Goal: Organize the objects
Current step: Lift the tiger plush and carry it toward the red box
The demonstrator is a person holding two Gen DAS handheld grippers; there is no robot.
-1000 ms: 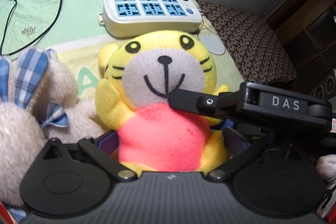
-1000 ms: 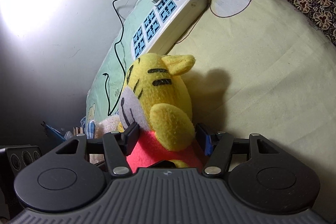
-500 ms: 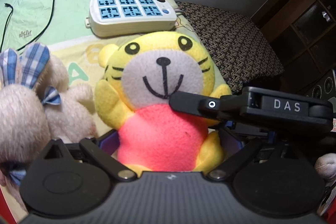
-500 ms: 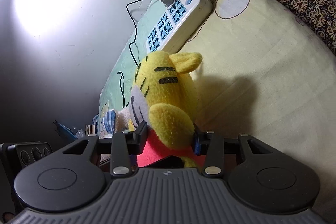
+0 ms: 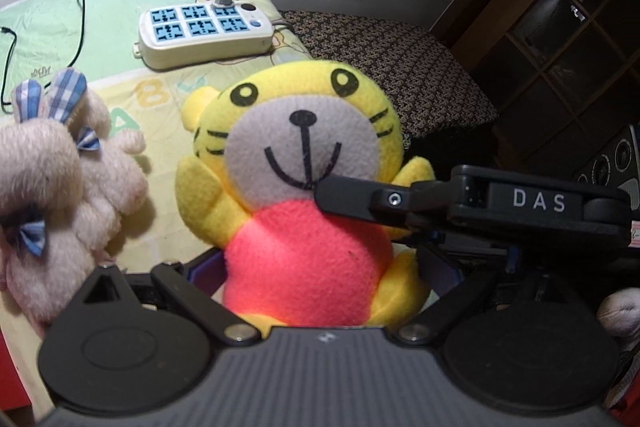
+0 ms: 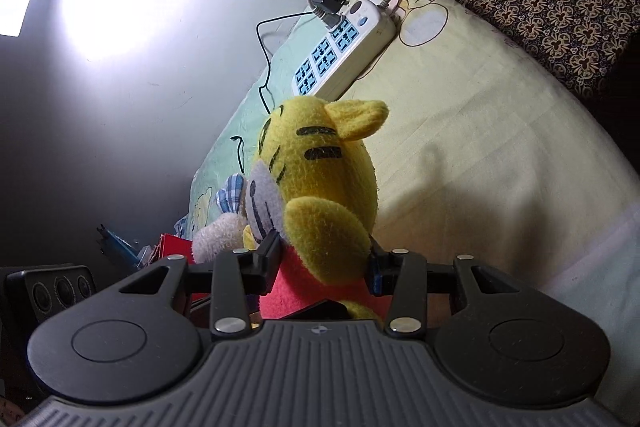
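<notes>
The tiger plush (image 5: pixel 304 195) is yellow with black stripes, a grey-white muzzle and a pink-red belly. At its nine o'clock, the cream rabbit plush (image 5: pixel 60 187) has blue plaid ears and bows. At twelve o'clock, the power strip (image 5: pixel 206 31) is cream with light-blue sockets.

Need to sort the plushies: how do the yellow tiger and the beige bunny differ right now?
The yellow tiger is bright yellow with a pink belly; the beige bunny is pale with blue plaid ears. The tiger sits upright between both grippers' fingers; the bunny lies slumped on the bed, untouched. Both are soft plush toys.
</notes>
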